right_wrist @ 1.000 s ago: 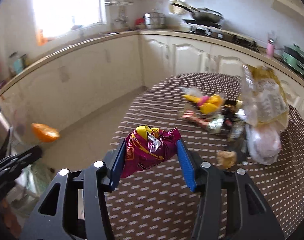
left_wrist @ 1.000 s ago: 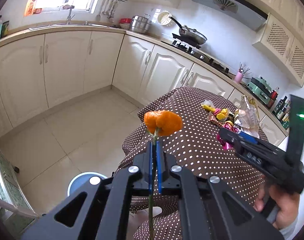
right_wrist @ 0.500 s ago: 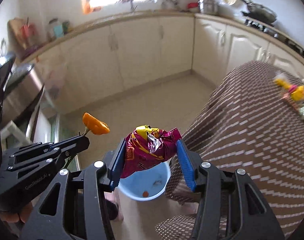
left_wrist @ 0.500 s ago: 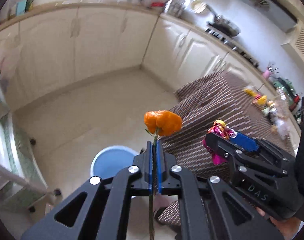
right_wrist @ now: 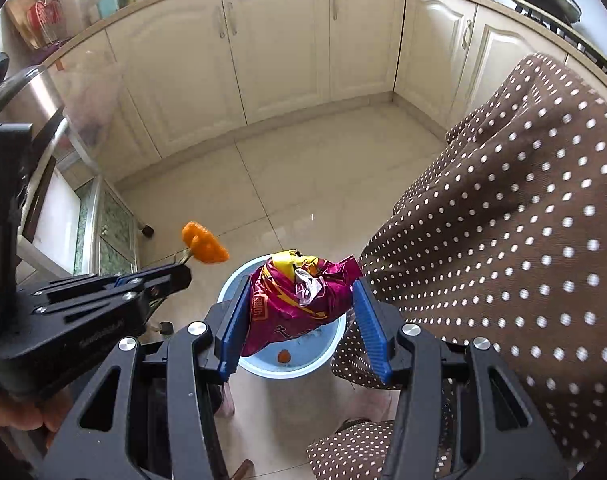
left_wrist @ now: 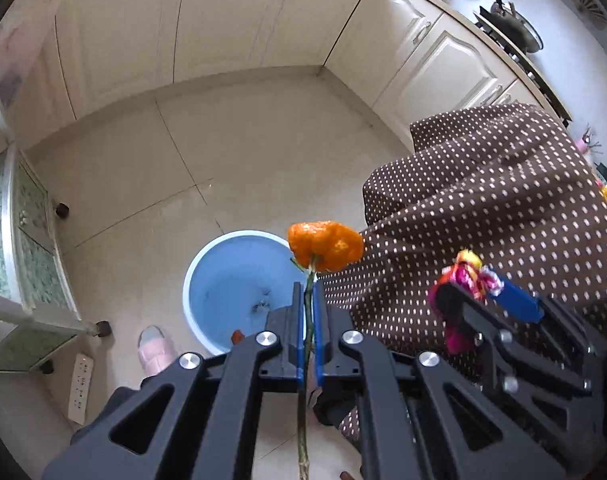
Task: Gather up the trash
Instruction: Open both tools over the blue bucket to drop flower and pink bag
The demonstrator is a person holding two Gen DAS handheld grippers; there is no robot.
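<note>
My left gripper (left_wrist: pixel 310 300) is shut on the thin green stem of an orange peel (left_wrist: pixel 325 246), which hangs above the right rim of a light blue bin (left_wrist: pixel 223 280) on the floor. In the right wrist view that left gripper (right_wrist: pixel 183 276) and the orange peel (right_wrist: pixel 205 246) sit left of the blue bin (right_wrist: pixel 263 368). My right gripper (right_wrist: pixel 301 320) is shut on a crumpled magenta and yellow snack wrapper (right_wrist: pixel 295 300), held right over the bin. Small scraps lie inside the bin. In the left wrist view the right gripper (left_wrist: pixel 479 292) holds the wrapper (left_wrist: pixel 465 276) over the tablecloth edge.
A table under a brown polka-dot cloth (left_wrist: pixel 483 208) stands right of the bin. Cream cabinets (right_wrist: pixel 271 48) line the far walls. A glass-fronted cart (left_wrist: pixel 23 248), a power strip (left_wrist: pixel 81 384) and a pink slipper (left_wrist: pixel 153 348) are on the floor at left.
Both grippers swung away from the tabletop and sank toward the floor, still holding their items. The blue bin has come into view right below them.
</note>
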